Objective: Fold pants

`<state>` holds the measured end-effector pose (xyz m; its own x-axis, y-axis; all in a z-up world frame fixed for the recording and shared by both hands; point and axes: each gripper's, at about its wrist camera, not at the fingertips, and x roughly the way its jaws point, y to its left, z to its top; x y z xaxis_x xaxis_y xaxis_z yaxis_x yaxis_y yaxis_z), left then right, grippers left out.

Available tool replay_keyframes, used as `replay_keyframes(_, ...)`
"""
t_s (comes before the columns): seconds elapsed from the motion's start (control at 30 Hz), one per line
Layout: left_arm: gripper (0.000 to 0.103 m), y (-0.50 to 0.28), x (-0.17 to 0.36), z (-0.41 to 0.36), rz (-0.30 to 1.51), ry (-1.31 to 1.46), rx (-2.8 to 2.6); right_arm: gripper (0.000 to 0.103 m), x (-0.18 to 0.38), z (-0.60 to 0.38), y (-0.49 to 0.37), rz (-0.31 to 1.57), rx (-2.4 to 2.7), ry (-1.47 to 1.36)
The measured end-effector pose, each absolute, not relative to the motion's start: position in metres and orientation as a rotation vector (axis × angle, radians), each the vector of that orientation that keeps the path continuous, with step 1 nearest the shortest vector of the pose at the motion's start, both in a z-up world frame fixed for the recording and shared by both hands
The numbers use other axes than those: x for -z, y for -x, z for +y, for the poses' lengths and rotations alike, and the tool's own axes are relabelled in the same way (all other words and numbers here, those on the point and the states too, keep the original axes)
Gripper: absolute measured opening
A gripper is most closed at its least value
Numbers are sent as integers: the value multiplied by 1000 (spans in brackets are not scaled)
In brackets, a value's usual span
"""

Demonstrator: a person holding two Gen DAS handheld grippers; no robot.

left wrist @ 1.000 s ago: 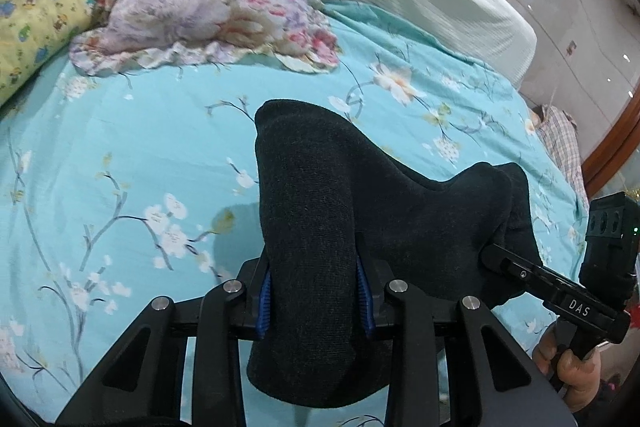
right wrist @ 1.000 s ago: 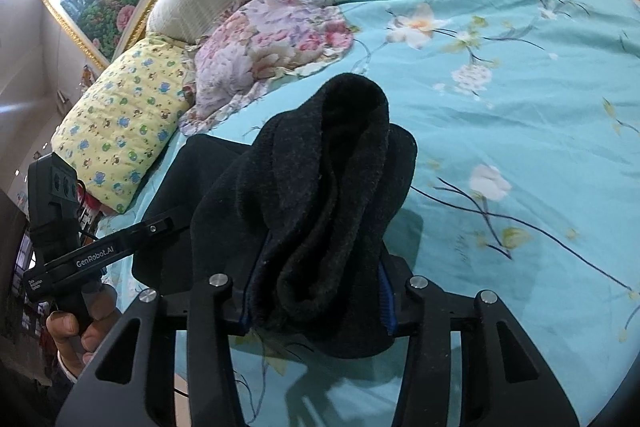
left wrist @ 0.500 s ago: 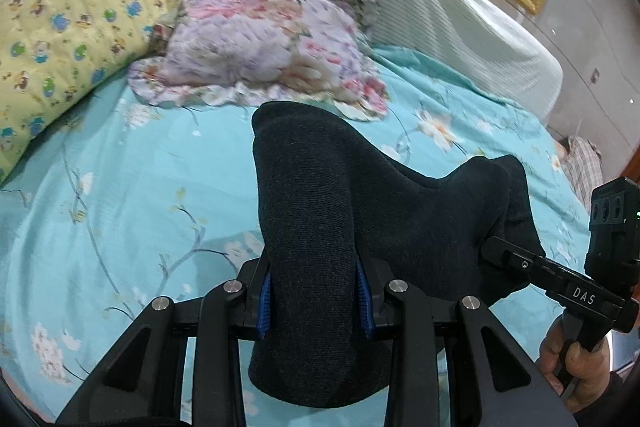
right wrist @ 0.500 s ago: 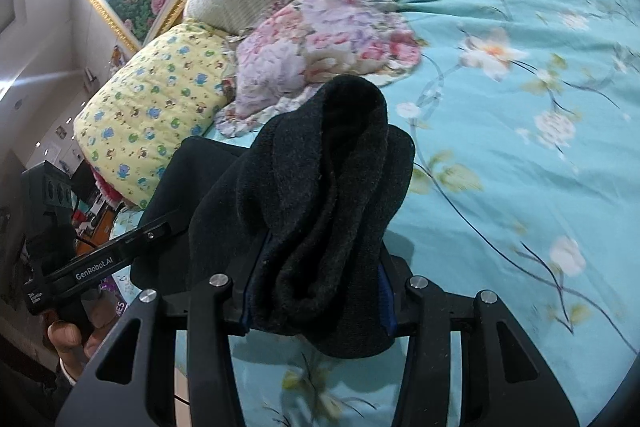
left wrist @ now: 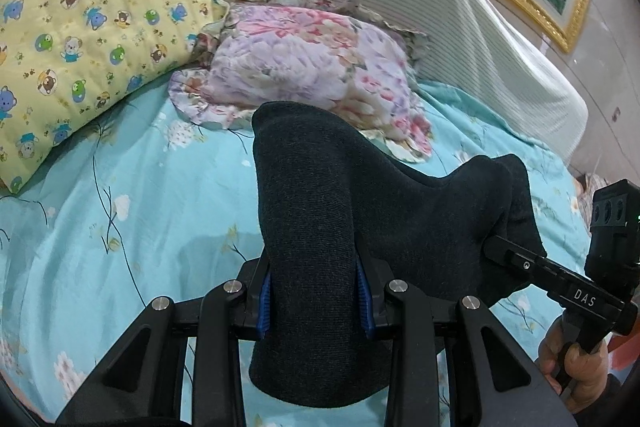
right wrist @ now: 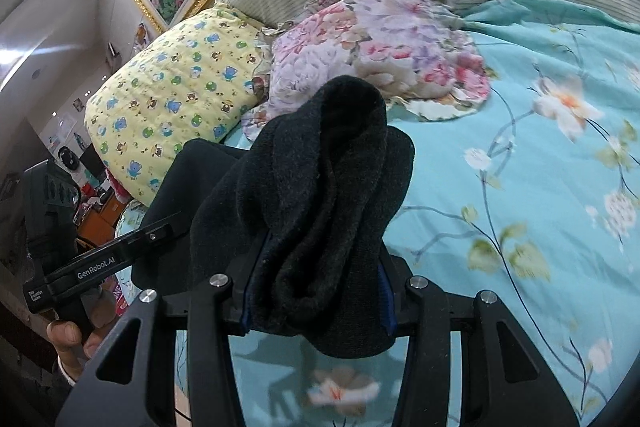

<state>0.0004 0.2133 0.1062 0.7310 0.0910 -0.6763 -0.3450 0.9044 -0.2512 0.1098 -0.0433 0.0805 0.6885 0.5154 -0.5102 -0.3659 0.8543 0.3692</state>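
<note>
The dark pants are clamped between the blue pads of the left gripper at lower centre of its view, and a bunched fold is pinched by the right gripper likewise. The cloth is held above the turquoise bedsheet (floral pillow seen beyond, upper centre).

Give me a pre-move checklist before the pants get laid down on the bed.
1. Left gripper clamped on the dark pants: ok.
2. Right gripper clamped on a bunched part of the same pants: ok.
3. Fabric spans between both grippers without slipping: ok.
4. Bedsheet ahead bare for laying down: ok.
5. Floral pillow and yellow pillow clear of the drop zone: cannot tell.
6. Hanging part of the pants free of twists: cannot tell.
</note>
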Motion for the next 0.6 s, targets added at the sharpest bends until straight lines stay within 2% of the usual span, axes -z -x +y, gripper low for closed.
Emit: replay_keyframes(0.6, 33, -41, -67, 274, 725, 430, -301, 48, -57, -8, -194, 705, -538, -238)
